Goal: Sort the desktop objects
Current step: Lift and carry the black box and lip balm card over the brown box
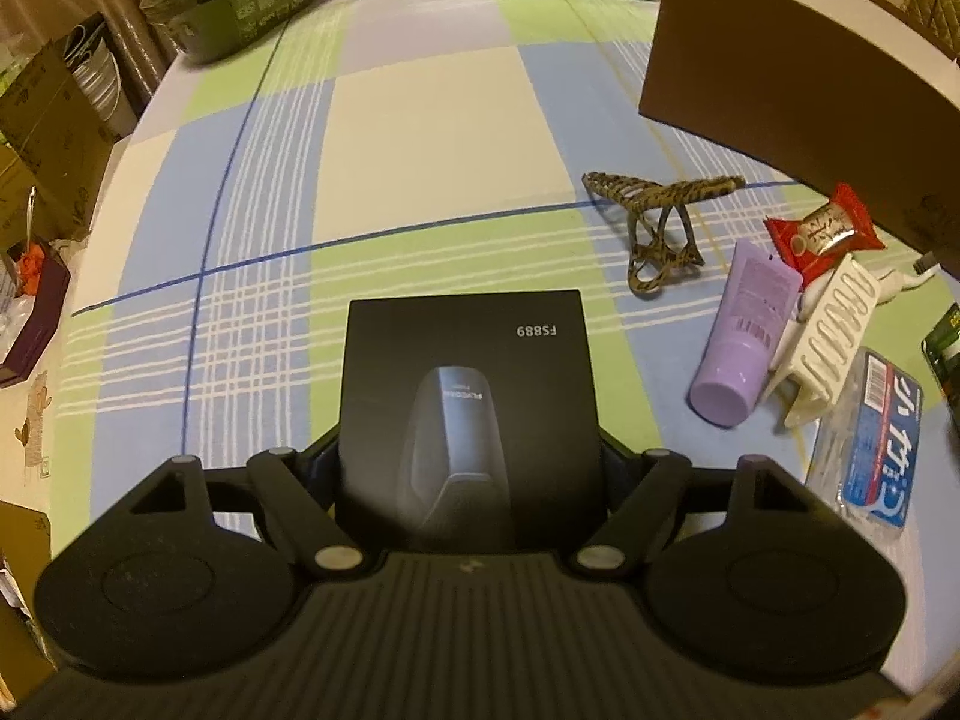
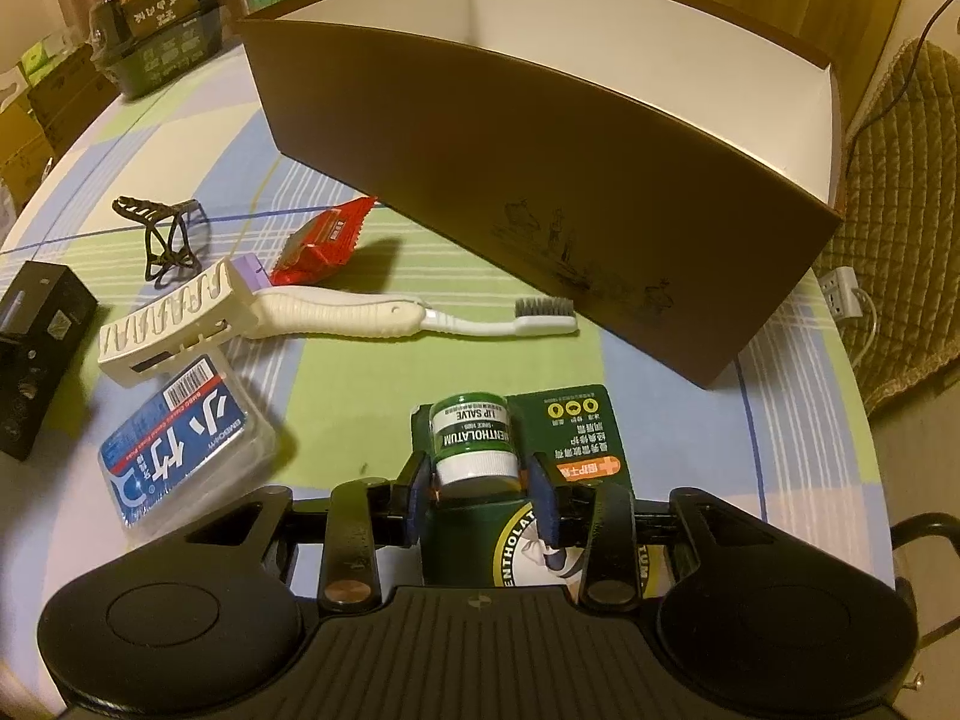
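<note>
My left gripper is shut on a black shaver box marked FS889, held over the checked tablecloth; the box also shows at the left edge of the right wrist view. My right gripper is shut on a green Mentholatum lip salve pack, its jar between the blue pads. A large brown cardboard box, open on top with a white inside, stands just beyond it and appears in the left wrist view.
Loose on the cloth: a leopard hair claw, a purple tube, a red snack packet, a white comb, a toothbrush, a blue floss pack. Cartons line the far edge.
</note>
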{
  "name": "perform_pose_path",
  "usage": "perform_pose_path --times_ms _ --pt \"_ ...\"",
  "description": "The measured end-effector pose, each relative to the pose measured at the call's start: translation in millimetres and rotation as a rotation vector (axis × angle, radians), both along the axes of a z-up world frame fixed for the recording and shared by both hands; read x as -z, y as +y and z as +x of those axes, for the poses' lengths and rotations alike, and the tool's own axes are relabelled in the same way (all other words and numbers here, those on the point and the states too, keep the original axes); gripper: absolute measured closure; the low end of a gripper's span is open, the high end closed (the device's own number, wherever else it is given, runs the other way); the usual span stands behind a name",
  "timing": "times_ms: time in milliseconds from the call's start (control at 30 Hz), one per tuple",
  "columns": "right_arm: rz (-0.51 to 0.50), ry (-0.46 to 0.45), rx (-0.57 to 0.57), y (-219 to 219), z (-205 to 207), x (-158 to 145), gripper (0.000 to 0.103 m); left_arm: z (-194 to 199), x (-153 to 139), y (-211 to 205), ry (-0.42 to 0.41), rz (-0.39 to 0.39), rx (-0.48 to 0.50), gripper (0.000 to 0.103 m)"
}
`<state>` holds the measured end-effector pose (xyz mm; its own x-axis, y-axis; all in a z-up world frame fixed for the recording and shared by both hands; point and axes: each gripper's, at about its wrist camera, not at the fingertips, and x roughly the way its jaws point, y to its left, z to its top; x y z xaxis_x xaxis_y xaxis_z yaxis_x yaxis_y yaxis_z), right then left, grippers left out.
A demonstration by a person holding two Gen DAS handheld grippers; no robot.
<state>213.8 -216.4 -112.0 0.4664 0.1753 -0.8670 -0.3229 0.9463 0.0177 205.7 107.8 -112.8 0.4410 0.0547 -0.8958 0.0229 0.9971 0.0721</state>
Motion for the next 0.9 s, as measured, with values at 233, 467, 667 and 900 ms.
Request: perform_pose_path --times_ms 233,467,667,900 --pt "-0.012 -0.022 -0.011 4.2 4.4 8.4 0.072 -5.8 -17.2 -3.4 -0.029 -0.019 0.016 0.027" --pt "0.023 -0.027 -0.01 -2.0 -4.2 -10.0 0.073 -8.2 -43.6 -20.7 -0.071 -0.048 0.085 0.027" --pt "0.08 -0.063 0.021 -13.4 -10.4 -47.8 0.073 1.8 -72.0 -44.2 -0.124 -0.063 0.187 0.027" --pt "0.168 -0.147 0.056 -19.7 -1.6 -98.7 0.073 36.8 -110.8 -79.9 -0.214 -0.091 0.313 0.027"
